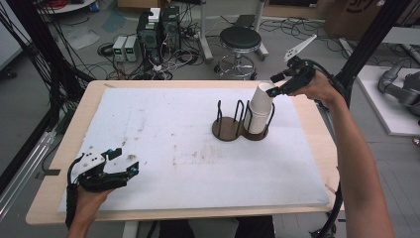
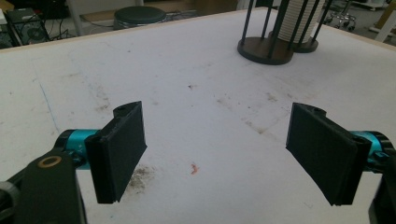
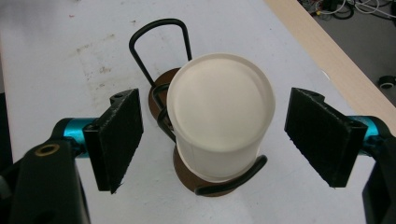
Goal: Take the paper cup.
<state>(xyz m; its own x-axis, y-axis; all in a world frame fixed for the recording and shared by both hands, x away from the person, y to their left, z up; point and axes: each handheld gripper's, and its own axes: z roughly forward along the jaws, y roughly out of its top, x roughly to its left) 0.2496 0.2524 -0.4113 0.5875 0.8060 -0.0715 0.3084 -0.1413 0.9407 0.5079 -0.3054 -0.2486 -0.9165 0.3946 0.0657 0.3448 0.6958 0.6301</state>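
Observation:
A stack of white paper cups (image 1: 259, 110) stands upside down in the right bay of a black wire holder (image 1: 232, 124) with two round brown bases; the left bay is empty. My right gripper (image 1: 274, 85) hovers over the top of the stack, open. In the right gripper view the cups (image 3: 219, 107) sit between the two black pads (image 3: 119, 140), which stand apart from the cup wall on both sides. My left gripper (image 1: 126, 161) rests low at the mat's near left corner, open, with bare mat between its pads (image 2: 122, 149). From there the holder (image 2: 265, 49) and cups (image 2: 301, 18) show far off.
A stained white foam mat (image 1: 173, 139) covers most of the wooden table (image 1: 89, 99). Beyond the far edge stand a black stool (image 1: 240, 39), computer boxes (image 1: 158, 29) and loose cables. A black frame post (image 1: 366, 39) rises at the right, next to a white side table (image 1: 391, 104).

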